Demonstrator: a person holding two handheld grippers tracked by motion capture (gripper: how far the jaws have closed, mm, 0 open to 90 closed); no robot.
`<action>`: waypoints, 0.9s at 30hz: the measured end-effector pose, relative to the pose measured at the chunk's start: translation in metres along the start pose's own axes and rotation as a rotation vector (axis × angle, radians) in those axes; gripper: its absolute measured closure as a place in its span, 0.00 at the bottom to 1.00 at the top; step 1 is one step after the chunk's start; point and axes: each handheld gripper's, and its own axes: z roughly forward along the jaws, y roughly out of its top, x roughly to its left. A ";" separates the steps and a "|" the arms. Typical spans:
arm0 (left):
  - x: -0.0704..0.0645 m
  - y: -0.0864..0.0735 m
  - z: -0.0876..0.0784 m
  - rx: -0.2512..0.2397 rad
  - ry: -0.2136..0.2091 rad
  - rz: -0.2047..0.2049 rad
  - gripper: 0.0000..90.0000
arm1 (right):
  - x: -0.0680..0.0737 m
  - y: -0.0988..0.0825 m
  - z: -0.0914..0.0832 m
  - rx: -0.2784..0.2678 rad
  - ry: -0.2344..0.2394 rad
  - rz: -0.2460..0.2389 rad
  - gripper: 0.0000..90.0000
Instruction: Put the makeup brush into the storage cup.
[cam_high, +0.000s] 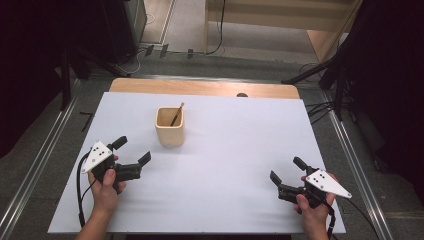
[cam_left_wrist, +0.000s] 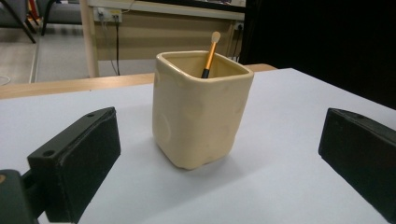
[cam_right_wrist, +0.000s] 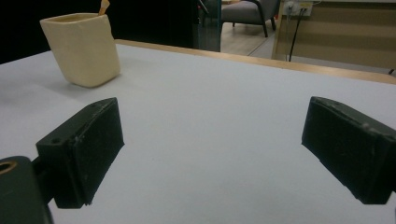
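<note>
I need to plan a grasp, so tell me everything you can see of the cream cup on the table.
The cup is a cream, glossy, ceramic-looking pot with a squarish mouth, rounded corners and slightly dimpled walls. It stands upright on the white table, toward the far left of centre, ahead of the left gripper, whose open jaws do not touch it. Inside it leans a small brush with an orange handle, black ferrule and pale tip poking above the rim.

Grey carpeted floor (cam_high: 190, 30) surrounds the table, with black curtains (cam_high: 30, 60) on both sides and a wooden desk (cam_high: 280, 15) beyond.
</note>
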 end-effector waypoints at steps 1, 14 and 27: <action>0.000 0.000 0.000 0.000 0.000 0.000 0.00 | 0.000 0.000 0.000 0.000 0.000 0.000 0.06; -0.006 -0.008 -0.028 0.000 0.015 0.035 0.00 | 0.000 0.001 -0.001 -0.005 -0.004 -0.004 0.06; -0.009 -0.019 -0.046 0.034 0.024 0.048 0.00 | 0.000 0.001 -0.001 -0.007 -0.009 -0.009 0.06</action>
